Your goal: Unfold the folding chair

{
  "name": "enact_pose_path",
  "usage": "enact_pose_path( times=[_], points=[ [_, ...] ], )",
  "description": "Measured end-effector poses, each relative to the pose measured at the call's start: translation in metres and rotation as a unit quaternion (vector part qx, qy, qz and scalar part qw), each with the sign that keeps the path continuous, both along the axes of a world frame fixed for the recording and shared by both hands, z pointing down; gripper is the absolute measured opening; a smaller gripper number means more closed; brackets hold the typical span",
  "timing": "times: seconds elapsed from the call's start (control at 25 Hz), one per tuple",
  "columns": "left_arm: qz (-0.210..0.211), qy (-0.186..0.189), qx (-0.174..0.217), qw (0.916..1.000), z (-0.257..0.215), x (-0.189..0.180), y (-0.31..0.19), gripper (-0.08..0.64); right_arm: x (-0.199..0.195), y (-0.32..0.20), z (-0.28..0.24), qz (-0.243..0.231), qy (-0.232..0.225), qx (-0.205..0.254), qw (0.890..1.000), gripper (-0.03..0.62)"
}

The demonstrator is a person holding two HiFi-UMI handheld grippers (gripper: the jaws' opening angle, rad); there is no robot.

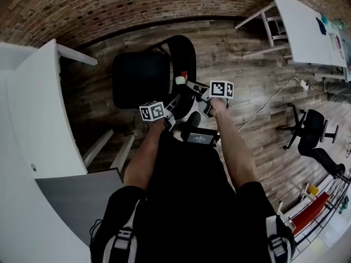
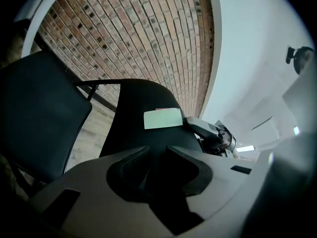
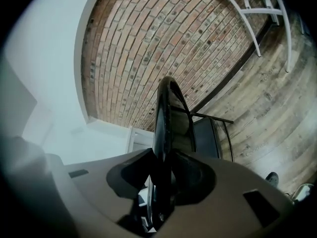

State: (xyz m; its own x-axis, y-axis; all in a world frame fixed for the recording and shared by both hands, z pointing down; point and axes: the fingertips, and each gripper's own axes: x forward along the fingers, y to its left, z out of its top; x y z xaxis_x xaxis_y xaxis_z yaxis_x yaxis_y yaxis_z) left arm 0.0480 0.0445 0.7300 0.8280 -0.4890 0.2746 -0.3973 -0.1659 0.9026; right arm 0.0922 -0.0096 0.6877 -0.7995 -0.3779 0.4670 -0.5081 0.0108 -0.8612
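Observation:
The black folding chair stands open on the wooden floor, its seat (image 1: 140, 78) lying flat and its backrest (image 1: 182, 56) upright with a pale label (image 1: 181, 79) on it. My right gripper (image 1: 193, 86) is shut on the backrest's edge. In the right gripper view that thin black rim (image 3: 166, 113) runs straight between the jaws of my right gripper (image 3: 163, 155). My left gripper (image 1: 173, 111) is low beside the backrest. In the left gripper view the left gripper (image 2: 154, 152) has its jaws a narrow gap apart with nothing seen between them, and the backrest (image 2: 143, 103) and its label (image 2: 162, 118) lie just beyond.
A white table (image 1: 33, 119) fills the left side, close to the chair seat. Another white table (image 1: 304, 26) stands at the back right, with a black office chair (image 1: 312, 127) and a white cable (image 1: 274, 100) on the floor to the right. A brick wall (image 1: 137, 4) runs behind.

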Motion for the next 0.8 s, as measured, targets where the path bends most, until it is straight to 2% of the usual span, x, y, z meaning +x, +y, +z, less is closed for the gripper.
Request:
enact_pose_path(
  times=[0.2,0.32,0.56,0.8],
  points=[
    [-0.019,0.006,-0.001,0.9998,0.005,-0.006,0.001,0.101,-0.013,0.023,0.005,-0.041,0.001,-0.003,0.999,0.107],
    [-0.036,0.01,-0.002,0.9993,0.004,-0.004,0.002,0.101,-0.01,0.025,0.006,-0.037,0.004,-0.008,0.999,0.107],
    [-0.057,-0.028,-0.002,0.998,0.003,-0.001,0.001,0.101,-0.005,0.022,0.005,-0.044,0.018,-0.02,0.999,0.106],
    [-0.073,-0.021,-0.017,0.997,0.002,0.013,-0.007,0.101,0.005,0.011,0.008,-0.047,0.03,-0.03,0.998,0.104]
  ],
)
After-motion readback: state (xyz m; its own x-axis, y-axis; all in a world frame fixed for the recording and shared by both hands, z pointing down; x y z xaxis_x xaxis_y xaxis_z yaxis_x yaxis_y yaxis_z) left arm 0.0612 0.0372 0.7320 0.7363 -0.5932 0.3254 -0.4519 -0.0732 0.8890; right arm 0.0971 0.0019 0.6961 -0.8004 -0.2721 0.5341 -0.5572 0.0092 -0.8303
